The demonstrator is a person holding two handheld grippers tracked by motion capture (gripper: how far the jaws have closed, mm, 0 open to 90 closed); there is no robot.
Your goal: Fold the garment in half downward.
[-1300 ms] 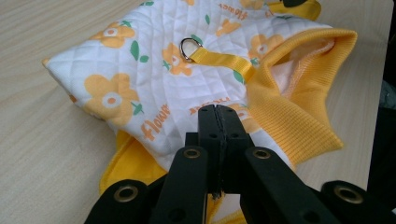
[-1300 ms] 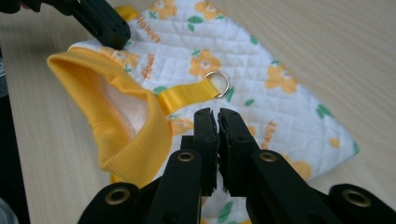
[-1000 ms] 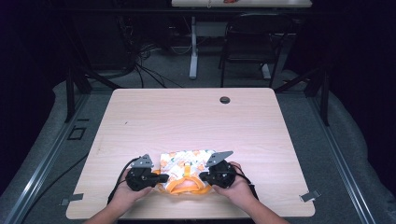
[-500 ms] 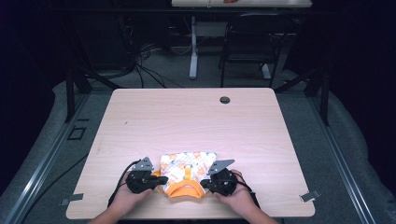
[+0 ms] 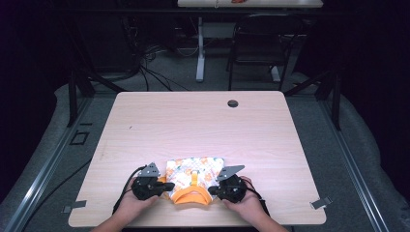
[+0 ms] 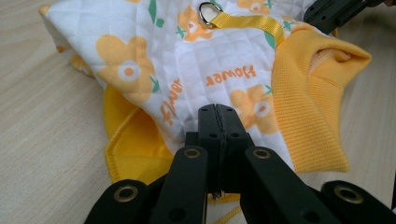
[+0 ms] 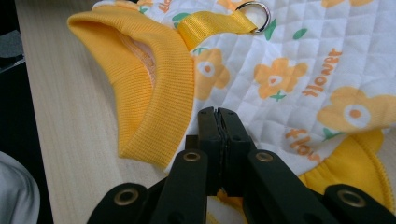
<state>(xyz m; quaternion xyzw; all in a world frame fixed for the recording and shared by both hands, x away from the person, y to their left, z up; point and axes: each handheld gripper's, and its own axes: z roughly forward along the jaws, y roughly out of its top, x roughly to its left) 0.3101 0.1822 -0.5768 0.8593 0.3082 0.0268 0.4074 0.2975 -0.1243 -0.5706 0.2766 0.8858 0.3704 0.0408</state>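
Pale wooden surface (image 5: 203,125) carries a small white quilted garment with orange flowers and a yellow ribbed collar (image 5: 193,178) at its near edge. Left gripper (image 5: 167,185) and right gripper (image 5: 211,190) flank it, jaws pressed together, each pinching its fabric.

Both hands sit nearer the table's front edge now, and the flowered garment (image 5: 193,176) between the grippers lies flatter.

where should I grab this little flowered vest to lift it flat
Grip the vest at its two side edges just behind the ribbed orange collar, coming in low from left and right. The fabric lies flat there, thin enough for jaws; the bunched collar and metal ring are not.
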